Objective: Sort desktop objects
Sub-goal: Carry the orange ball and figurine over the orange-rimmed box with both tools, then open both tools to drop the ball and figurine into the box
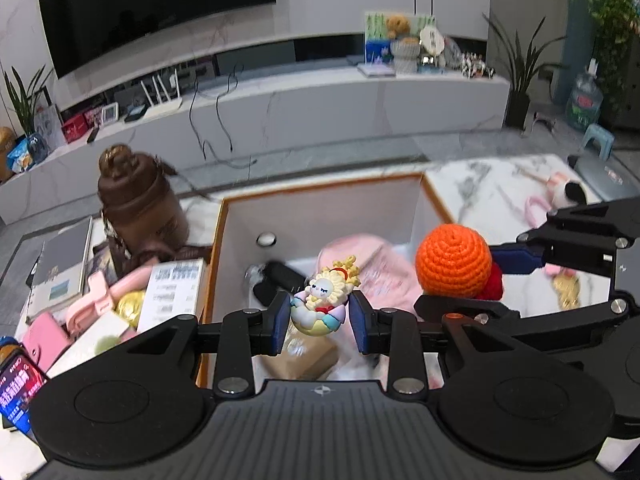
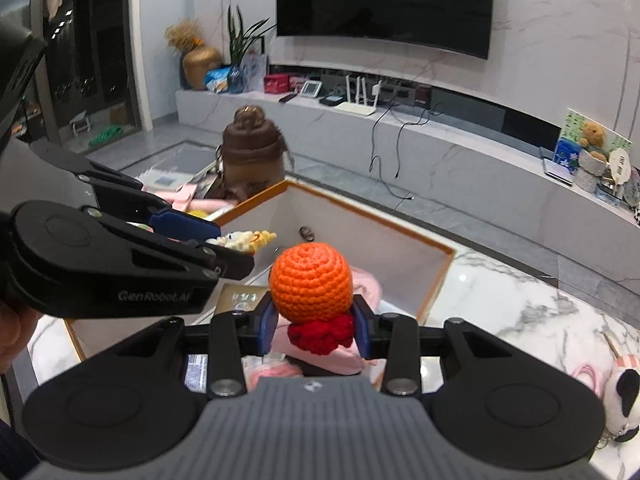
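My left gripper (image 1: 319, 326) is shut on a small pastel figurine with yellow curls (image 1: 325, 300) and holds it above the open orange-rimmed white box (image 1: 320, 186). My right gripper (image 2: 316, 326) is shut on an orange crocheted ball doll with a red ruffle (image 2: 311, 284), also above the box (image 2: 360, 210). The doll shows at the right of the left wrist view (image 1: 454, 261); the figurine shows at the left of the right wrist view (image 2: 246, 240). The box holds a pink cloth item (image 1: 380, 264), a black object (image 1: 280, 278) and a brown carton (image 1: 304, 354).
A brown bottle (image 1: 138, 204) stands left of the box among books, a pink case (image 1: 44, 338), a gold ball (image 1: 130, 304) and a phone (image 1: 18, 384). A panda plush (image 2: 624, 398) and pink items lie on the marble table (image 2: 520, 312) to the right.
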Demonstrator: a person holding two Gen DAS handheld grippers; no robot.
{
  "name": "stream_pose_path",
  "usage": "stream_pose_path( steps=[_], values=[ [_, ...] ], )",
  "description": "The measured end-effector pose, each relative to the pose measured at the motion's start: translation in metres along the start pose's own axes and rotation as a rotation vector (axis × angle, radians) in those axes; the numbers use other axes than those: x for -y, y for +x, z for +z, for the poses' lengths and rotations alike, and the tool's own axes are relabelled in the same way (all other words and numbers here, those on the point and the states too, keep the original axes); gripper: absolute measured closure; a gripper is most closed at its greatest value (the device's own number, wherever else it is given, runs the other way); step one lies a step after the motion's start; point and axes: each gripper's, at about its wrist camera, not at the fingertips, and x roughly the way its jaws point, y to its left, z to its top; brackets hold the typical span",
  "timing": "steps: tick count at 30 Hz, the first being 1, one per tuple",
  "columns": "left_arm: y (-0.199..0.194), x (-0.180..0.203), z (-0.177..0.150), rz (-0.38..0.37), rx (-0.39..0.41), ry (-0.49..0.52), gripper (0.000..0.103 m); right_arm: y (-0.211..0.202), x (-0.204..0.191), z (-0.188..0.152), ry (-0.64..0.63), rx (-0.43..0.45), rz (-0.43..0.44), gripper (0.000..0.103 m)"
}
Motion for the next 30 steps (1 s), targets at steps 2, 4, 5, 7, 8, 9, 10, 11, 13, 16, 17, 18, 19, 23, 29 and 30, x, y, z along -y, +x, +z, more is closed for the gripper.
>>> stream_pose_path(
  steps=[2, 4, 5, 7, 8, 9, 10, 11, 13, 16, 17, 18, 19, 23, 29, 30],
  values=[
    [0.003, -0.004, -0.004, 0.000, -0.024, 0.006, 0.067, 0.007, -0.005, -0.002, -0.014, -0.023, 0.002, 0.062],
    [0.008, -0.007, -0.009, 0.002, -0.051, 0.014, 0.067, 0.012, -0.007, -0.005, -0.025, -0.048, 0.008, 0.062],
    [0.010, -0.008, -0.011, 0.003, -0.063, 0.018, 0.067, 0.016, -0.009, -0.006, -0.033, -0.061, 0.012, 0.062],
    [0.016, -0.011, -0.015, 0.004, -0.088, 0.023, 0.067, 0.021, -0.011, -0.008, -0.049, -0.084, 0.015, 0.062],
    [0.018, -0.012, -0.017, 0.006, -0.100, 0.024, 0.067, 0.023, -0.011, -0.008, -0.054, -0.092, 0.016, 0.062],
    [0.021, -0.014, -0.019, 0.007, -0.111, 0.026, 0.067, 0.025, -0.012, -0.009, -0.056, -0.101, 0.017, 0.062],
    [0.023, -0.015, -0.021, 0.010, -0.121, 0.026, 0.067, 0.030, -0.013, -0.005, -0.057, -0.107, 0.019, 0.062],
    [0.026, -0.016, -0.023, 0.012, -0.129, 0.027, 0.067, 0.032, -0.013, -0.005, -0.059, -0.112, 0.020, 0.062],
    [0.029, -0.018, -0.026, 0.015, -0.144, 0.030, 0.067, 0.034, -0.013, -0.006, -0.063, -0.120, 0.020, 0.062],
    [0.033, -0.020, -0.029, 0.019, -0.159, 0.033, 0.066, 0.038, -0.015, -0.007, -0.068, -0.134, 0.018, 0.062],
    [0.034, -0.020, -0.029, 0.020, -0.162, 0.034, 0.066, 0.039, -0.016, -0.007, -0.069, -0.138, 0.016, 0.062],
    [0.034, -0.020, -0.030, 0.020, -0.164, 0.036, 0.066, 0.041, -0.017, -0.007, -0.072, -0.143, 0.014, 0.062],
    [0.034, -0.020, -0.030, 0.020, -0.166, 0.038, 0.066, 0.042, -0.017, -0.008, -0.076, -0.146, 0.012, 0.062],
    [0.036, -0.018, -0.030, 0.021, -0.181, 0.048, 0.066, 0.047, -0.019, -0.010, -0.093, -0.161, -0.005, 0.062],
    [0.040, -0.020, -0.031, 0.038, -0.197, 0.046, 0.064, 0.047, -0.020, -0.010, -0.098, -0.158, -0.015, 0.053],
    [0.039, -0.021, -0.031, 0.041, -0.200, 0.047, 0.053, 0.047, -0.020, -0.009, -0.097, -0.155, -0.014, 0.051]
  ],
)
